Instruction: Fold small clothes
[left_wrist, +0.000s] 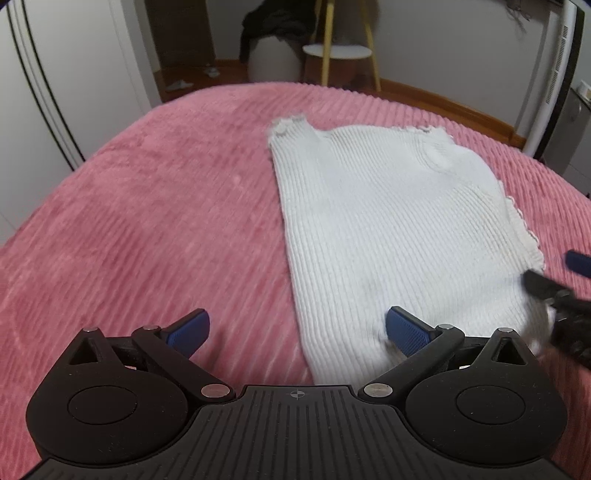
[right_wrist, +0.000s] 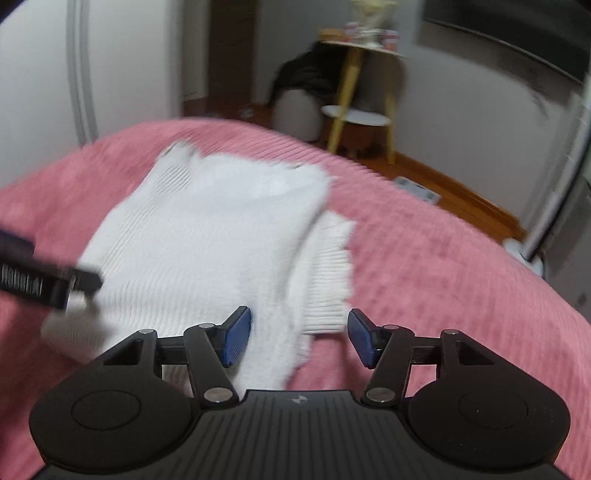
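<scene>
1. Location of the workpiece: the white knit garment (left_wrist: 388, 221) lies flat on the pink bedspread (left_wrist: 147, 221), filling the centre and right of the left wrist view. In the right wrist view its main panel (right_wrist: 207, 229) occupies the centre left, with a ribbed, scalloped flap (right_wrist: 328, 273) protruding from beneath its right edge.
2. Left hand-held gripper (left_wrist: 297, 330): jaws apart, nothing clamped. The right-hand pad sits over the garment's near edge; contact cannot be confirmed.
3. Right hand-held gripper (right_wrist: 299, 338): jaws apart, nothing clamped. The garment's lower right corner lies between the pads without being pressed.
4. Step in hand, as judged: a fold appears to have been laid down and released; both tools are free above the near hem.
5. Next move, as judged: regrasp at two edge points, likely the near hem or the protruding flap, then lift both sides evenly and carry them across. Close the pads on all layers, since the knit is soft and may slip.
</scene>
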